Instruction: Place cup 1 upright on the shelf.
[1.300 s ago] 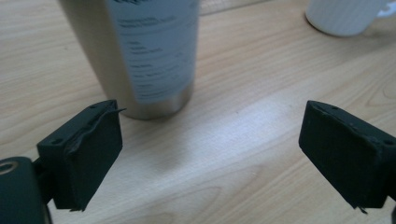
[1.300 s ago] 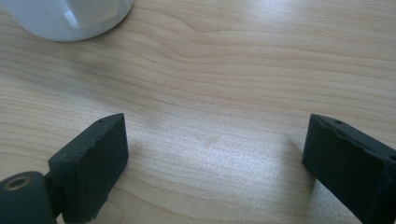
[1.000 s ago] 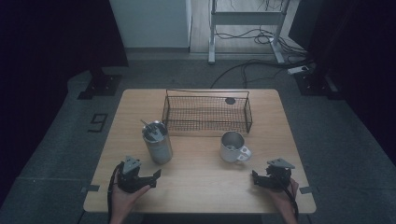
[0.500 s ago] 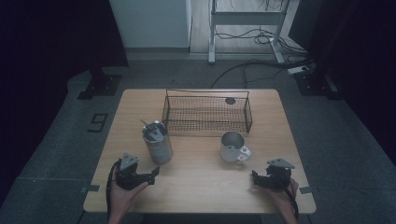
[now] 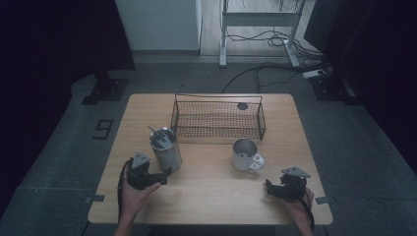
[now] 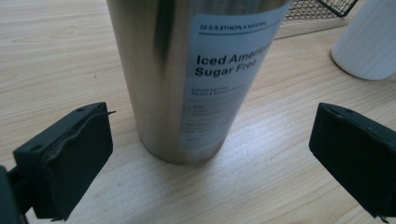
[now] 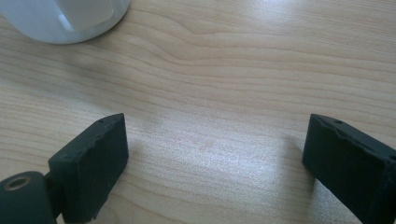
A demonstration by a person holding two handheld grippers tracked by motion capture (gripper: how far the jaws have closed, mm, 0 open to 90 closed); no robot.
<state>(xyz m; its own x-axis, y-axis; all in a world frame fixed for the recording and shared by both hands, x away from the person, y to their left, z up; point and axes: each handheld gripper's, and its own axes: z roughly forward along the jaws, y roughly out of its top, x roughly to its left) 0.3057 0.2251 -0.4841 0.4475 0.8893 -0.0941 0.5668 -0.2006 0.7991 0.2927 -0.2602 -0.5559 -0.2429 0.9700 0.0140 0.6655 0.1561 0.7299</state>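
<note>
A steel tumbler (image 5: 165, 150) with a white label and something thin sticking out of its top stands left of centre on the wooden table (image 5: 211, 201). My left gripper (image 5: 163, 174) is open right beside the tumbler's base. In the left gripper view the tumbler (image 6: 187, 79) rises just ahead of the open left gripper (image 6: 210, 130), whose jaws stand wider than it and apart from it. A white mug (image 5: 244, 154) sits right of centre. My right gripper (image 5: 269, 187) rests near the front right edge. Its jaws have just been closing but remain open over bare wood (image 7: 215, 140), with the mug (image 7: 65, 18) ahead to their left.
A black wire basket (image 5: 218, 119) stands at the back middle of the table, with a small dark round thing (image 5: 242, 105) in its far right corner. In the left gripper view the basket (image 6: 322, 9) and mug (image 6: 369, 42) lie beyond the tumbler.
My left gripper has moved away from the front edge and a little right, up to the tumbler's base. The right hand has stayed where it was.
</note>
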